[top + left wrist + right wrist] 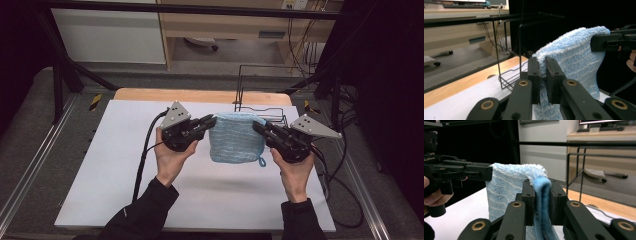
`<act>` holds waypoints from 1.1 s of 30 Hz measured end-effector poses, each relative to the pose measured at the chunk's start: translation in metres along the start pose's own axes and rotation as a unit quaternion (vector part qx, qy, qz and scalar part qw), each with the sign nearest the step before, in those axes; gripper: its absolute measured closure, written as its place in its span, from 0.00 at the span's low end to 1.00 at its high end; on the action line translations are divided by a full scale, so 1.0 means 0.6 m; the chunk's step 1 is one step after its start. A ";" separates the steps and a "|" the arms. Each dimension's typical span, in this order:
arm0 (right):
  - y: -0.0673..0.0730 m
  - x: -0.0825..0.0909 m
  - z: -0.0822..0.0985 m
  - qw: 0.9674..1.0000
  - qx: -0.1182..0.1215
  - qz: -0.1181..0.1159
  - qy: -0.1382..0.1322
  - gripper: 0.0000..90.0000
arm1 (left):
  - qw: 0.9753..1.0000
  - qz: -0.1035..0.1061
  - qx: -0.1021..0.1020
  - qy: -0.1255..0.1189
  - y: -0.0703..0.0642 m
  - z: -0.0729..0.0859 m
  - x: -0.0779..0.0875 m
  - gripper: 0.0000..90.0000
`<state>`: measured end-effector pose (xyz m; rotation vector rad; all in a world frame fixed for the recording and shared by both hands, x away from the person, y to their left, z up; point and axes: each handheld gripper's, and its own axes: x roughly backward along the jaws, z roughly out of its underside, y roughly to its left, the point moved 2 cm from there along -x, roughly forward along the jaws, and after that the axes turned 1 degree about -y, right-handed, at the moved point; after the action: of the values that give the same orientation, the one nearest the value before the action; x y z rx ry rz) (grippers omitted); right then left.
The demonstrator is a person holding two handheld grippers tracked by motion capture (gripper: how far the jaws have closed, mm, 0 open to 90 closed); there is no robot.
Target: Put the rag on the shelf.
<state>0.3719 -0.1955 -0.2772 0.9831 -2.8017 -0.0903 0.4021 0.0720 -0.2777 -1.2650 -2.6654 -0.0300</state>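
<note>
Holding a light blue towel (236, 144) stretched between them, two hand-held grippers lift it above the white tabletop (115, 170), nearer the far edge than the near one and slightly right of the middle. The left gripper (209, 121) pinches the towel's upper left corner, its fingers (534, 75) closed on the fluffy edge, as the left gripper view shows from close up. The right gripper (259, 127) clamps the upper right corner, its fingers (528, 195) shut on a bunched fold of darker blue hem. The towel hangs down from the two held corners as a rough square with faint pale stripes across it, its top edge running nearly level from one gripper to the other. A small blue loop (262, 161) dangles at the lower right corner. From the high view it is not clear whether the bottom edge touches the tabletop or hangs just above it. A black wire rack (260, 107) stands at the far right corner of the tabletop, just behind the towel and the right gripper. The person's hands grip both tools from below, the left hand (171, 159) and right hand (296, 175) in dark sleeves coming in from the near edge. Black cables trail from each gripper across the tabletop.
</note>
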 end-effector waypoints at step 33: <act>-0.034 0.025 -0.103 0.995 0.028 0.063 -0.071 0.87 | 0.997 0.015 0.006 -0.070 -0.006 -0.111 -0.065 0.92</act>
<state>0.3842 -0.2210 -0.2165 0.8393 -3.0042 -0.0690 0.4342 0.0335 -0.2190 -1.3505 -2.7571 0.0827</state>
